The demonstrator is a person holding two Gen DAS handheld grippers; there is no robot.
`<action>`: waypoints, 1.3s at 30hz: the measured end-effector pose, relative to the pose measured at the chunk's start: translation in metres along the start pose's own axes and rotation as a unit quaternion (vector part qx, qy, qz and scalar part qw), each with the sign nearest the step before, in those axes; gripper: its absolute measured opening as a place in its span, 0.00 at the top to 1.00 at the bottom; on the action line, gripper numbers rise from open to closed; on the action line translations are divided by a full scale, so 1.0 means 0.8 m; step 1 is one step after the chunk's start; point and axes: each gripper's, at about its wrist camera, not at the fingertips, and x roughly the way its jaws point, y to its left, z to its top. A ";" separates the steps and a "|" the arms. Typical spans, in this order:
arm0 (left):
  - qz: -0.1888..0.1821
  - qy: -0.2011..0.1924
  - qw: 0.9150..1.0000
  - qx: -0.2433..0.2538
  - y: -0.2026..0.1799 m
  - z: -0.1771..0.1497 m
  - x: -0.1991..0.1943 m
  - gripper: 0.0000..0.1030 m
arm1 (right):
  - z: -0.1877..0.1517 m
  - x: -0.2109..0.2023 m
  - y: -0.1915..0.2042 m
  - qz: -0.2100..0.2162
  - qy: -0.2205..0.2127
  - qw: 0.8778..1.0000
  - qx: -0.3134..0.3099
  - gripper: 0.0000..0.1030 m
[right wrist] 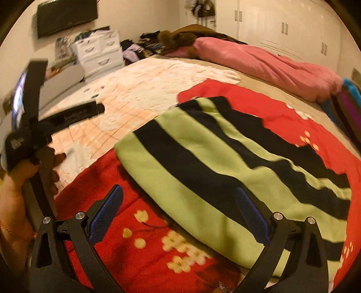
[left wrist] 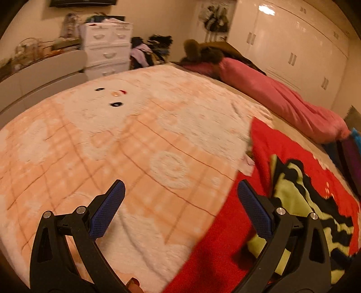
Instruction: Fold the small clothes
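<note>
- Home bedroom, lived-in.
- Big bed (left wrist: 291, 126) fills most of both views; peach-and-white plush blanket (left wrist: 126, 144) spread over it, red floral blanket (right wrist: 144, 225) at the near right corner.
- Pink duvet (left wrist: 277, 99) bunched along the bed's far right edge.
- White plastic drawer unit (left wrist: 107, 48) against the back wall, clutter on top.
- Clothes heap (left wrist: 151, 50) on the floor past the bed's far edge.
- Glossy white built-in wardrobe (left wrist: 291, 42) along the right wall.
- Dark wall-mounted TV (right wrist: 66, 15) upper left.
- Warm indoor lighting.
</note>
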 end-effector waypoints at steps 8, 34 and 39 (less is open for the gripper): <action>0.009 -0.016 0.999 -0.034 0.018 0.005 -0.002 0.09 | 0.000 0.052 0.044 -0.036 0.017 0.997 -0.073 0.04; -0.106 -0.002 0.994 -0.033 -0.006 0.004 0.000 0.09 | 0.008 0.059 -0.028 0.060 -0.029 0.997 0.041 0.94; -0.183 0.037 0.981 -0.061 -0.016 0.003 0.015 0.09 | 0.008 0.036 -0.037 0.077 -0.053 0.994 0.048 0.94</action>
